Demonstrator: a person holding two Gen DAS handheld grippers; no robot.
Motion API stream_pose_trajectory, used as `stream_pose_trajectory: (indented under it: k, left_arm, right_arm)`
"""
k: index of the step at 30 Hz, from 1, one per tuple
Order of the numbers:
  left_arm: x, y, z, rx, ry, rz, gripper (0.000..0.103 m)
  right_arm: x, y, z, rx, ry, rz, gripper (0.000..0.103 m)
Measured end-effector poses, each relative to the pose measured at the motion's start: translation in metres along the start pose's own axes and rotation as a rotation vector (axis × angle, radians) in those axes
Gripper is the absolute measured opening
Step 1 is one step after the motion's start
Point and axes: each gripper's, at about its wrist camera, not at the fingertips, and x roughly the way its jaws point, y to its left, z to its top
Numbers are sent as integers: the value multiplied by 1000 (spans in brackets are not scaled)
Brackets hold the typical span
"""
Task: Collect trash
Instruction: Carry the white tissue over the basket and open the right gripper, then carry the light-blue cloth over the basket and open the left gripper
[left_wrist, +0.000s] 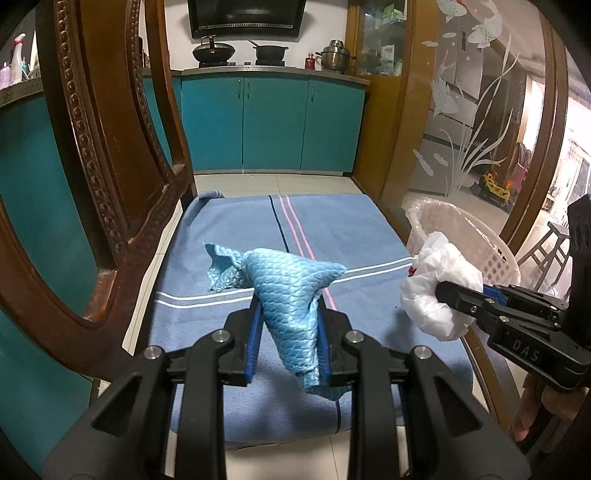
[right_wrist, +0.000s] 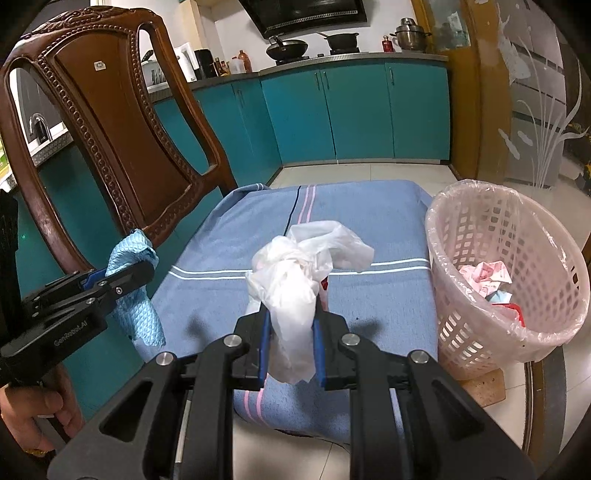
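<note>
Trash in hand, basket beside the cushion

I see a crumpled blue cloth (left_wrist: 291, 291) and a bunched white plastic bag (right_wrist: 299, 280) pinched aloft; the bag-lined white basket (right_wrist: 554, 280) stands tilted, holding pink paper scraps (right_wrist: 485, 275).

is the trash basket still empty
No, in the right wrist view the pink basket already holds crumpled pink and white scraps at its bottom.

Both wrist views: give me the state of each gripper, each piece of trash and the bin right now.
Left gripper: shut on blue cloth.
Blue cloth: crumpled, lifted off cushion.
Right gripper: shut on white plastic bag.
White plastic bag: scrunched, held above cushion.
Trash basket: lined, tilted, holds crumpled scraps.
</note>
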Motion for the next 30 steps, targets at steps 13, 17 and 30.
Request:
stream_pose_trajectory:
  k: [13,17,30]
  left_arm:
    - [7,-7,0,22,21,-5,26]
    - [11,-14,-3,44,26,-12,26]
    - [62,-159,54,159,61,-219,29]
  right_arm:
    - [-10,-171,33,332,-182,-192,73]
    - [-41,-194,32,475,-232,-162,79]
    - [-119,-212,22,623,-485,-215,100]
